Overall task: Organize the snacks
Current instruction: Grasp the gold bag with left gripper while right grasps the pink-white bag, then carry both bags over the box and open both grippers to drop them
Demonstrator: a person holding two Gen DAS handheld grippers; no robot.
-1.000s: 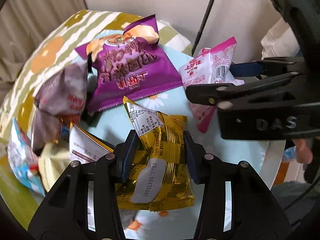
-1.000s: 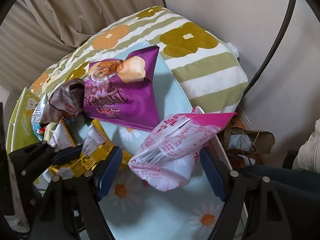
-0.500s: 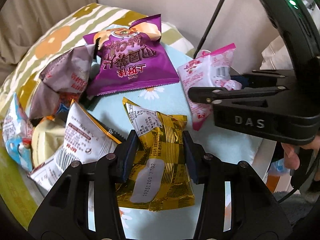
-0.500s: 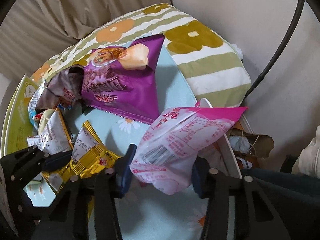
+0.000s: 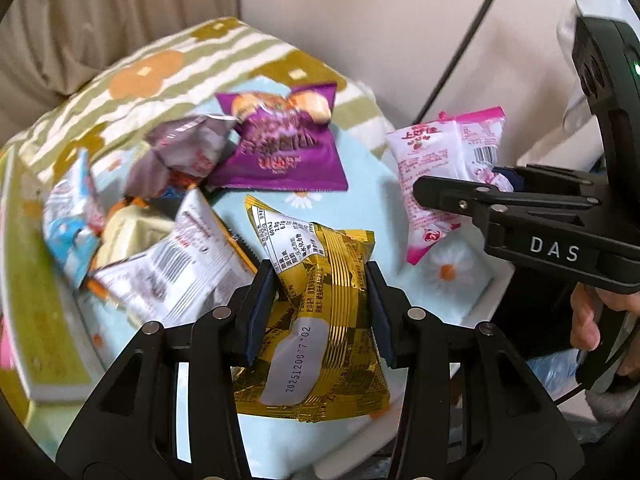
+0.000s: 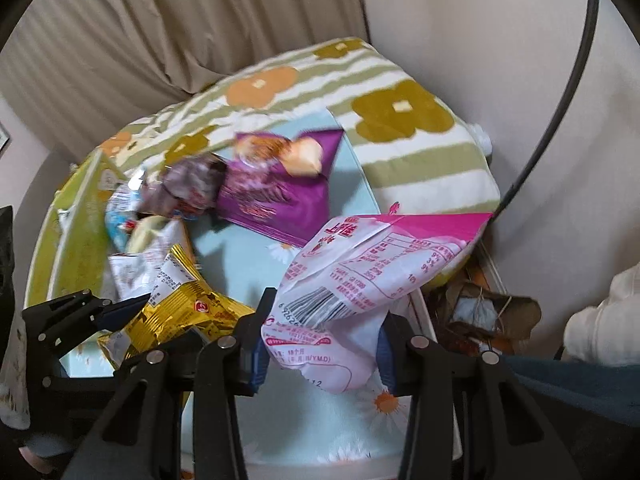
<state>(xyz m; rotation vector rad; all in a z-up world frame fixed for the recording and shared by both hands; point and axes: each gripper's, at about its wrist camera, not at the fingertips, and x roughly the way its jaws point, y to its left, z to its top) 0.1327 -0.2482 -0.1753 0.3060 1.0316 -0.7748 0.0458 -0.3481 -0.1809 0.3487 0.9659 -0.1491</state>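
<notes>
Gold packet [image 5: 320,304]: your left tool [image 5: 318,312] pinches its crinkly, light middle.
Pink packet [image 6: 360,292]: your right tool [image 6: 322,340] squeezes its soft, puffy waist; grip gently.

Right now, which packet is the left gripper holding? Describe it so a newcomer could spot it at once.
On the light-blue daisy-print table top, nearest the left wrist camera, the left gripper is shut on the gold packet. It is the only shiny gold, ribbed one, with a white date label; its neighbours are purple, pink-and-white or white.
</notes>
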